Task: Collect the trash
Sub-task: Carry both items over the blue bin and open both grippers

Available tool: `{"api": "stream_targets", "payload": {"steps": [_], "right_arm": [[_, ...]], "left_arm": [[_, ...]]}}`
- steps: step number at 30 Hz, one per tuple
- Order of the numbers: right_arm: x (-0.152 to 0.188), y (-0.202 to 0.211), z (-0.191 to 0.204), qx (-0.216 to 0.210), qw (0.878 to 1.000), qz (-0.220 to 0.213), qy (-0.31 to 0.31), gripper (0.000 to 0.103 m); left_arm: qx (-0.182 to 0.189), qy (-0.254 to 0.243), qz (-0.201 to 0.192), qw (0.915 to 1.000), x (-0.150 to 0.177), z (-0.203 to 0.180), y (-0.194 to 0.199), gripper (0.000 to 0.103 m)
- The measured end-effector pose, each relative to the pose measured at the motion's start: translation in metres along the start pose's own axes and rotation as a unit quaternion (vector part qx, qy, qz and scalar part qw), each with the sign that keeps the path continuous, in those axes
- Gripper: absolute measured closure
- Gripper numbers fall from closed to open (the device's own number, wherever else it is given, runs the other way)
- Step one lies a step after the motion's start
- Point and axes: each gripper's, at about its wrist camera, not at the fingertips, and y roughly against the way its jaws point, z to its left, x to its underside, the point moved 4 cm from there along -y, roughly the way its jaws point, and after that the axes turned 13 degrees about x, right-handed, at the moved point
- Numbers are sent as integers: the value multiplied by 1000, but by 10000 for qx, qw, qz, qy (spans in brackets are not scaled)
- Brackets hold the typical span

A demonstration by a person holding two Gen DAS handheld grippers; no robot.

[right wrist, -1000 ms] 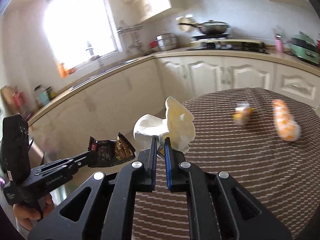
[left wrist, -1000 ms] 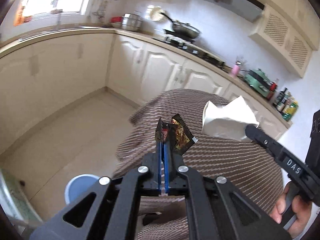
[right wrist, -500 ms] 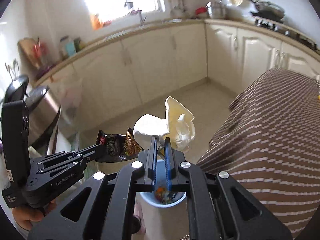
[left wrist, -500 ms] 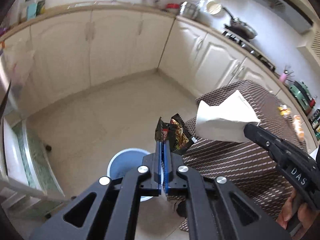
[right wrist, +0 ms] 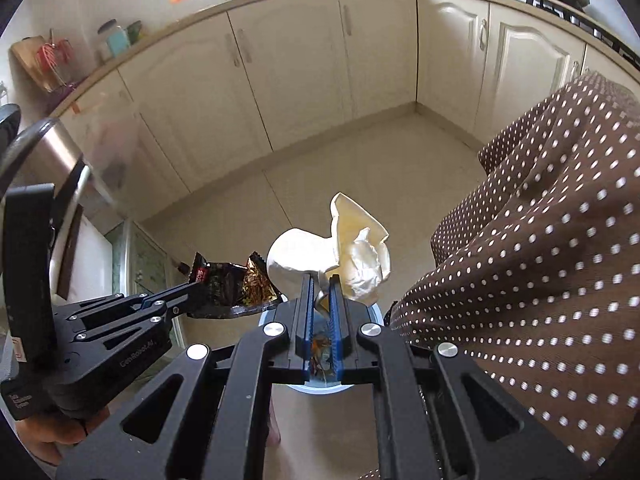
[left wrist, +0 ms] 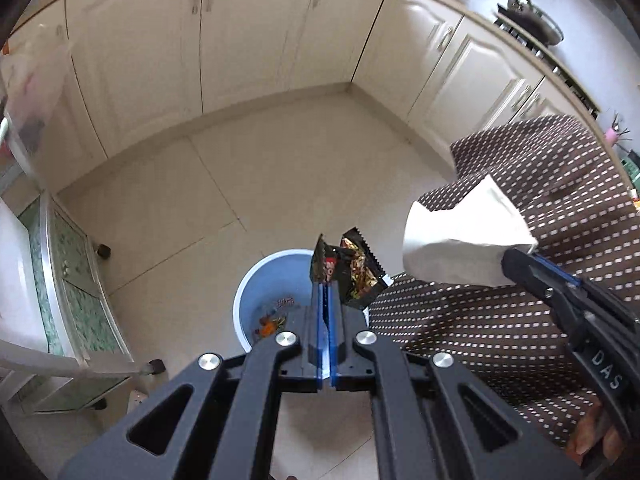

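- Surroundings: cream base cabinets (left wrist: 248,40) ran along the far wall & turned a corner far right; beige tile floor (left wrist: 208,184) in between. Pan (left wrist: 528,16) on the hob, far right on the counter.
- Brown polka-dot tablecloth (right wrist: 552,264) hung down on the right, its edge just beside the blue bin (left wrist: 260,288). From the right wrist view the bin (right wrist: 374,314) was mostly hidden behind that gripper's own fingers; only bits of rim showed.
- Left side: glass-front low cabinet (left wrist: 76,280) w/ a small caster near the floor; steel kettle-like item (right wrist: 48,152) near left in the right wrist view, blurred.
- Bin was open-topped, some orange/dark scraps already at the bottom. Nothing stood btwn the held trash and the bin mouth.
- Left gripper (left wrist: 326,286): jaws pressed together, pinching the snack wrapper (left wrist: 348,268) by its lower edge. Wrapper was dark w/ red & gold print, crumpled, long axis roughly along the fingers, serrated end pointing away from the gripper. It sat over the right part of the bin rim in the left wrist view.
- Right gripper (right wrist: 320,280): jaws nearly together, pinching the crumpled tissue (right wrist: 344,252) at its base. Tissue bulged out past the fingertips, one pointed fold sticking far/up; no clear long axis otherwise.
- In the left wrist view the tissue (left wrist: 460,244) was right of the wrapper, apart from it, in front of the tablecloth rather than the bin.
- Both grippers angled steeply down toward the floor.
- A hand (right wrist: 52,436) gripped the left gripper's handle, near left.
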Motion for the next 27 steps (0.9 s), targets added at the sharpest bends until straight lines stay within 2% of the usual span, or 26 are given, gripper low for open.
{"api": "stream_targets", "payload": {"steps": [6,11,12,13,16,21,27], "right_arm": [[1,-22,0,55,9999,132,-58,96],[-1,-28,-2,96,9998,166,-107,96],[0,-29,-2,99,9998,165,-108,96],[-1,-29,-3,98,9997,170,-113,96],[1,-30,-1,98,9997,196,-114,96],[1,-30,0,74,9996,238,-96,96],[-2,-32,2,38,9996,258,-55,96]], "left_arm": [[-28,-4,166,9999,-6,3,-28,101],[-18,-43,95,9999,-14,0,-33,99],[-5,-46,59,10000,-15,-1,-33,95],[-18,-58,18,10000,-16,-2,-32,84],[-129,-135,-125,9997,-19,-4,-29,63],[-272,-201,-160,9993,-18,-4,-22,54],[-322,-144,-248,9991,-17,1,-12,50]]}}
